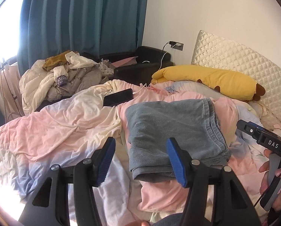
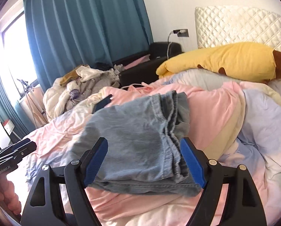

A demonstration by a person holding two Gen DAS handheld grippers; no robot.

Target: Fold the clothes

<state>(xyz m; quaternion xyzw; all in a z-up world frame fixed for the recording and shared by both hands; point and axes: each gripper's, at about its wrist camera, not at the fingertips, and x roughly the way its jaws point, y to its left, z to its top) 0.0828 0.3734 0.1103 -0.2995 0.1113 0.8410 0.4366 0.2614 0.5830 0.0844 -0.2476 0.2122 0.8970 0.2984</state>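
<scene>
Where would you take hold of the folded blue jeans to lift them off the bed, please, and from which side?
I would grip the folded jeans at the thick fold edge nearest the cameras, coming in low from the near side with both open grippers, left gripper and right gripper. That edge overhangs the pink duvet slightly, so a finger could probably slide beneath all the layers.

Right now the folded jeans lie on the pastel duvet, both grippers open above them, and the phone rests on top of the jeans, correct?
Not quite. The phone lies on the duvet beyond the folded jeans, as the left wrist view shows. The rest holds.
</scene>
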